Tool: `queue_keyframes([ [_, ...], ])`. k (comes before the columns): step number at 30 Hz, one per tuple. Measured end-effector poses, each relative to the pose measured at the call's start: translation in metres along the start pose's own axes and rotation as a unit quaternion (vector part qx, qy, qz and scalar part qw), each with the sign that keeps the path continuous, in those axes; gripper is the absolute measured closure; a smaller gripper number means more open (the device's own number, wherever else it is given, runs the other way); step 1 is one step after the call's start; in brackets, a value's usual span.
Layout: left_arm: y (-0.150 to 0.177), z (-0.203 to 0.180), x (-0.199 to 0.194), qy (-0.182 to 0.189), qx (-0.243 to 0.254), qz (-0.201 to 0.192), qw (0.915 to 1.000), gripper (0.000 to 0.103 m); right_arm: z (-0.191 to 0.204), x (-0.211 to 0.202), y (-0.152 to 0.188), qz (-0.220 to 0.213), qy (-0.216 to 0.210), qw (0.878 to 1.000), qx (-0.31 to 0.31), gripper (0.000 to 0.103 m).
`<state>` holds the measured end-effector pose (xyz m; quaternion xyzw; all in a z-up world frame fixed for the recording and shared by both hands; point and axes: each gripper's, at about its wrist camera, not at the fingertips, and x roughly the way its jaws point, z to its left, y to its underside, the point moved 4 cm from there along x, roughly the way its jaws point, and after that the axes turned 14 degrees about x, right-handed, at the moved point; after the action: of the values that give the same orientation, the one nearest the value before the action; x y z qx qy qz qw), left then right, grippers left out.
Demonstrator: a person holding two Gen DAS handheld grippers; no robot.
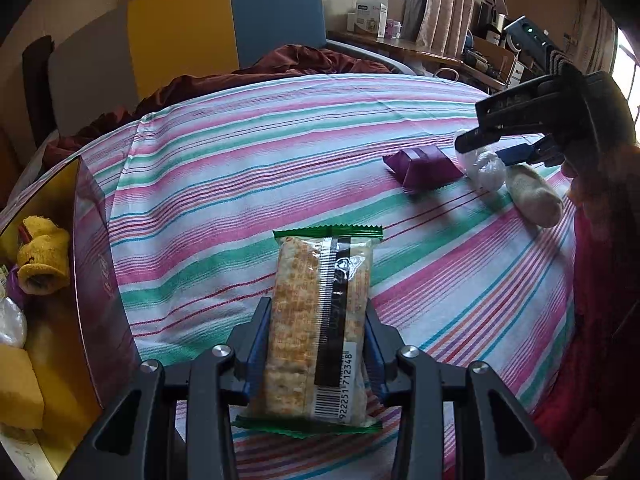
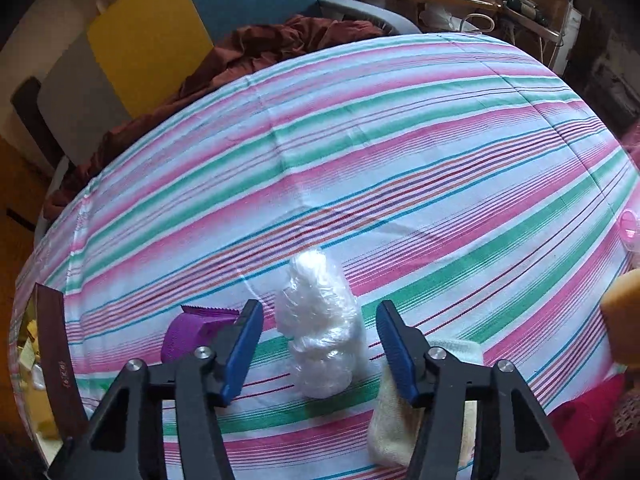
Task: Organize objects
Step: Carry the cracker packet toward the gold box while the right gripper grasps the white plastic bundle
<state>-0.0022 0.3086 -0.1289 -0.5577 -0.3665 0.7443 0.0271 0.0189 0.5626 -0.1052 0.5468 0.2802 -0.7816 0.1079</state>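
Observation:
My left gripper [image 1: 316, 328] is shut on a cracker packet [image 1: 320, 328] with green ends, held above the striped cloth [image 1: 240, 184]. My right gripper [image 2: 320, 320] is open, its jaws on either side of a clear plastic-wrapped white item [image 2: 322, 328] lying on the cloth [image 2: 360, 160]. A purple packet [image 2: 192, 332] lies left of it and a cream sock [image 2: 390, 420] right, partly under the right finger. In the left wrist view the right gripper [image 1: 516, 148] hovers over the white item [image 1: 486, 168], purple packet [image 1: 424, 166] and sock [image 1: 534, 196].
A dark red box [image 1: 90, 280] with a gold inside stands at the left and holds yellow socks [image 1: 42, 260] and other items; it also shows in the right wrist view [image 2: 56, 360]. A maroon blanket [image 1: 280, 68] and a chair [image 1: 224, 24] lie beyond the table.

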Motion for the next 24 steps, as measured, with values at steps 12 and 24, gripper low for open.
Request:
queue_keyframes([
  [12,0.001,0.0,0.0,-0.012,-0.005,-0.008,0.9999,0.062,0.012,0.019,0.011,0.018,0.048,0.996,-0.077,0.068],
  [24,-0.012,0.009,-0.054,-0.025,-0.035,-0.047,0.998,0.063,0.009,0.022,0.005,0.017,0.056,0.994,-0.089,0.067],
])
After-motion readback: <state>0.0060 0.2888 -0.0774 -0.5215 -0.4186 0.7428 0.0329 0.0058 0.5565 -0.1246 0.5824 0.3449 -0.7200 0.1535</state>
